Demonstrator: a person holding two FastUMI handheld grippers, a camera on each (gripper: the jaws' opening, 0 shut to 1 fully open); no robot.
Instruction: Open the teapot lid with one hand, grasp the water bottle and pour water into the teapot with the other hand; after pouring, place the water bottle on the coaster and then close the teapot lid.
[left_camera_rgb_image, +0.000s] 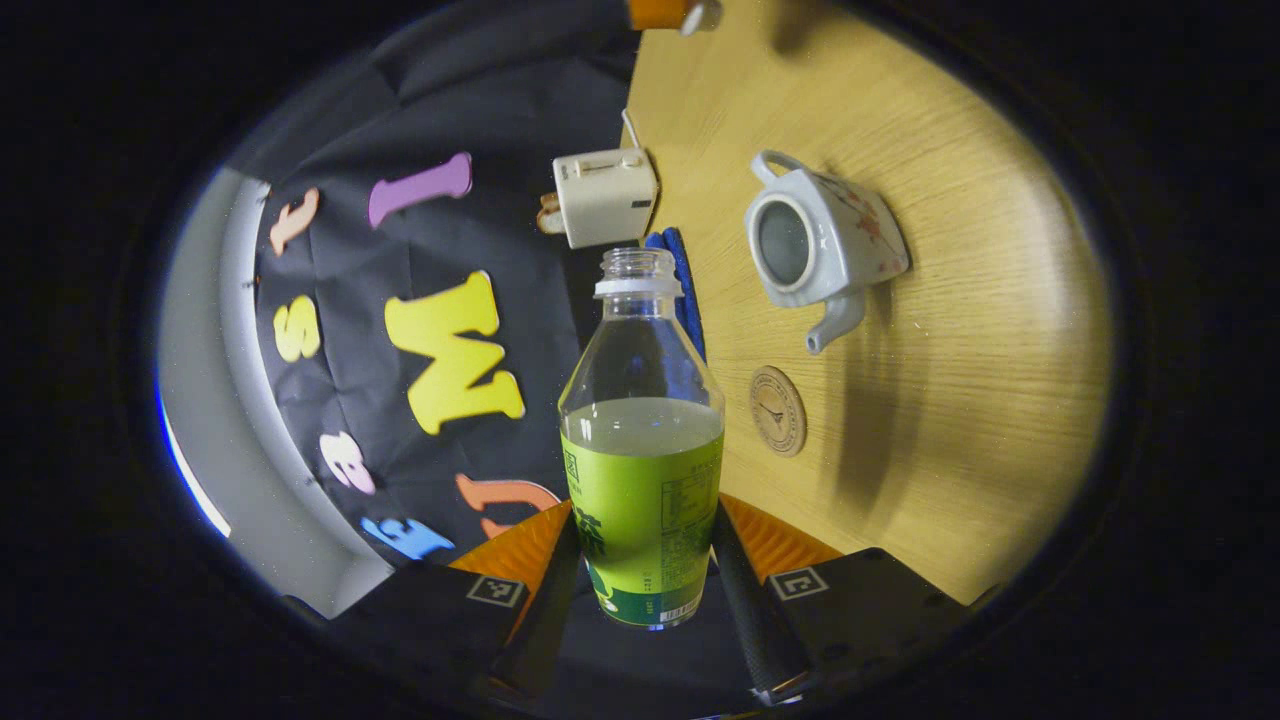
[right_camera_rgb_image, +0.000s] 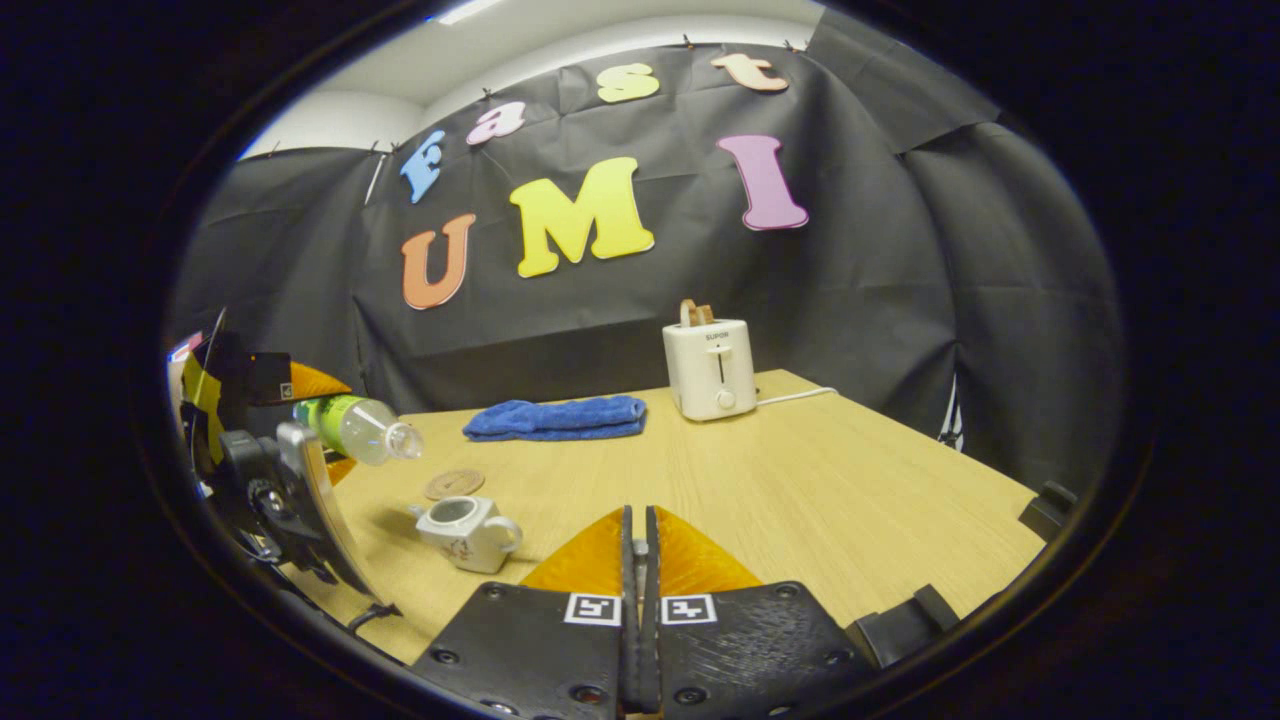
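We are mid-pour: the left gripper (left_camera_rgb_image: 640, 560) pinches the tilted water bottle (left_camera_rgb_image: 643, 440) near the lidless teapot (left_camera_rgb_image: 815, 245) at upper right, the right gripper (right_camera_rgb_image: 637, 560) is pressed together, and next we judge the bottle's mouth must come over the opening.

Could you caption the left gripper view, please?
Left gripper holds the uncapped water bottle above the table, near the lidless teapot.

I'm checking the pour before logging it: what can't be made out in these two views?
- Water inside the teapot: in the left gripper view its opening reads dim grey; in the right gripper view it is too small.
- Orange object: in the left gripper view, cut off by the top edge.
- Anything held by the right tongs: in the right gripper view they meet in a thin slit.
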